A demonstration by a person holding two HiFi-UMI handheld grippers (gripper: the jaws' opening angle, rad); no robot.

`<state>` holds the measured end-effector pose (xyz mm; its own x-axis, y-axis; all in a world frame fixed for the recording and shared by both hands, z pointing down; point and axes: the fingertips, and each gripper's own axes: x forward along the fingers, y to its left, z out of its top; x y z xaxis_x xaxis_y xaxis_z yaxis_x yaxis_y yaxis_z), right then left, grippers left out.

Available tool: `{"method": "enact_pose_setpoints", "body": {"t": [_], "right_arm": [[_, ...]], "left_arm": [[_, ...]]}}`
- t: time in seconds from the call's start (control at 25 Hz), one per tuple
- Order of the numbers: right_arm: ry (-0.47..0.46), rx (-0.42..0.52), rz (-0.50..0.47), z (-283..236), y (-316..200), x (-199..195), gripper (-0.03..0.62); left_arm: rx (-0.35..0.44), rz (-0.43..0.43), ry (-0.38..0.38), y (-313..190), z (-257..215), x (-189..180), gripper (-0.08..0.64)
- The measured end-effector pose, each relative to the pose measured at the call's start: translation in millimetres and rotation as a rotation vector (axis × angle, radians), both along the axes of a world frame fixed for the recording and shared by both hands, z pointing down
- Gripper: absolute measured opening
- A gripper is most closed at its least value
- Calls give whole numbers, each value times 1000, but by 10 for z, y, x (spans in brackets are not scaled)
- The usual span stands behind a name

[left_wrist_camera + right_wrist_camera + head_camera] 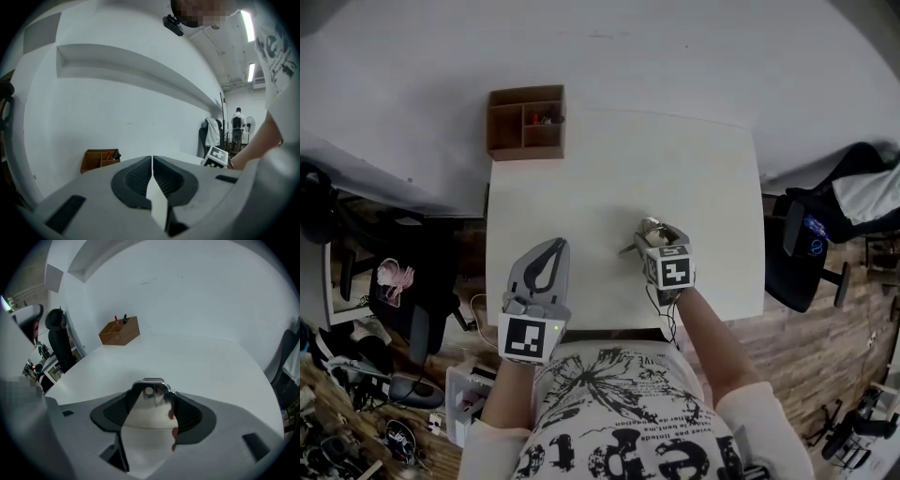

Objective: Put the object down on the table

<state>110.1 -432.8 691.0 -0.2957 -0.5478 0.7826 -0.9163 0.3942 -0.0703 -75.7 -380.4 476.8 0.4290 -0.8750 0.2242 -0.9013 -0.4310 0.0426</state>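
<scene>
Not yet put down: shiny silver metal object (149, 387) gripped between the wide-set jaws of the right gripper (651, 232), low over the white desk (703, 187), lowering and release left; left gripper (551, 248) closed, empty.

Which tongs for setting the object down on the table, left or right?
Right. The right tongs grip the shiny metal object over the white table, so they likely only need to lower and open. The left tongs are shut with nothing between them.
</scene>
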Motion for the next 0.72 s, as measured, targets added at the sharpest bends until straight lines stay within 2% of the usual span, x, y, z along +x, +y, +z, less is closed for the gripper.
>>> {"method": "enact_pose_setpoints", "body": {"t": [0.32,0.44,0.52,0.64,0.72], "right_arm": [[84,-116,-12,184,-27,-20,282],[114,-138,-22,218,-19,-16,284],[118,-147,-8,225,-31,-1,284],[104,-143,20,193,-51,18,341],[71,-118,29,80,-60,-1,345]], "left_arm": [[-12,53,-22,-10,160,134,12],[-22,50,-4,-34,179,157,12],[-7,45,-4,-70,181,132,12],[-9,38,7,-104,120,103,12],[18,31,8,-122,84,83,12]]}}
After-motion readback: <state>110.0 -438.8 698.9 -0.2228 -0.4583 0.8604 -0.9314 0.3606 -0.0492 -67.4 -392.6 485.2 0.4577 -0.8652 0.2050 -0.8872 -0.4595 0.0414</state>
